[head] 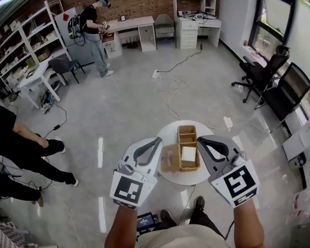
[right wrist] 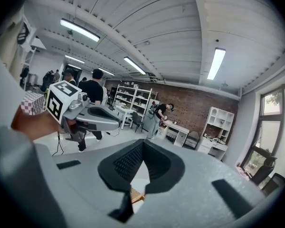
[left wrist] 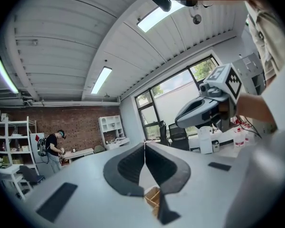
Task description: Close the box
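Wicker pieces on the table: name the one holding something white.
The wicker piece beside the right gripper: a white square item lies in it. The piece behind it and the piece left of it show only brown.

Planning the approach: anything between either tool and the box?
Nothing visible: the left tool and right tool, both shut and empty, flank the wooden box; its open flap lies on the left tool's side.
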